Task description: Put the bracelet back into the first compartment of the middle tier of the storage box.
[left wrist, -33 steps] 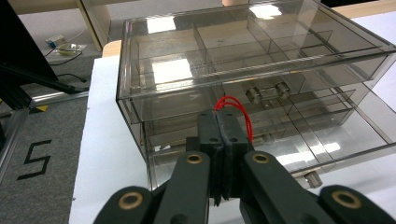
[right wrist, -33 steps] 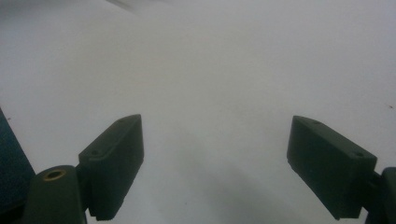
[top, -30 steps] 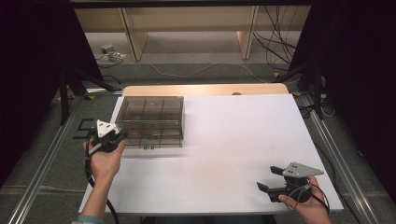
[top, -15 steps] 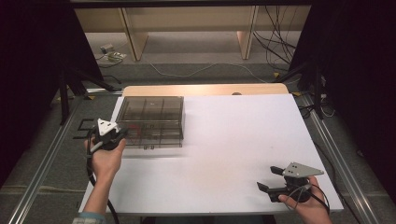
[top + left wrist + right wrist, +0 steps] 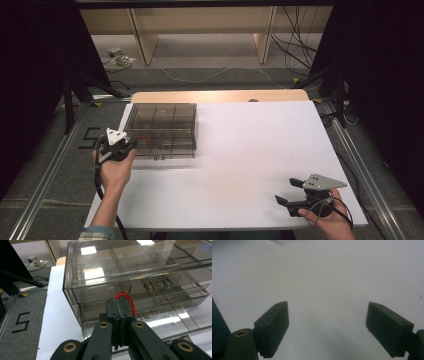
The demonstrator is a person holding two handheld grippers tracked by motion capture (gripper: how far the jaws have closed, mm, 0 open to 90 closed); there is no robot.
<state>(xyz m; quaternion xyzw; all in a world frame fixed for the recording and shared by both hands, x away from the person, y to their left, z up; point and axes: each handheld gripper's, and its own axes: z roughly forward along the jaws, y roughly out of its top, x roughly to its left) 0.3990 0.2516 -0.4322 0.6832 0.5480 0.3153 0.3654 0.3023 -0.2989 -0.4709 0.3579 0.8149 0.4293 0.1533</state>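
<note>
Clear box (image 5: 140, 277) cut off by right edge in left gripper view; red loop's (image 5: 124, 297) lower part behind closed claw.

Glossy clear smoked plastic for the compartment box (image 5: 140, 272); matt white tabletop (image 5: 260, 150); matt black plastic gripper fingers (image 5: 273, 327).

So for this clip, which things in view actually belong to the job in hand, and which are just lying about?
In the job:
- left gripper, jaws shut on a red loop
- clear compartment box, right at those jaws

Lying about:
- right gripper, jaws open over bare white table, holding nothing
- cables and small clutter on the floor beyond the table
</note>
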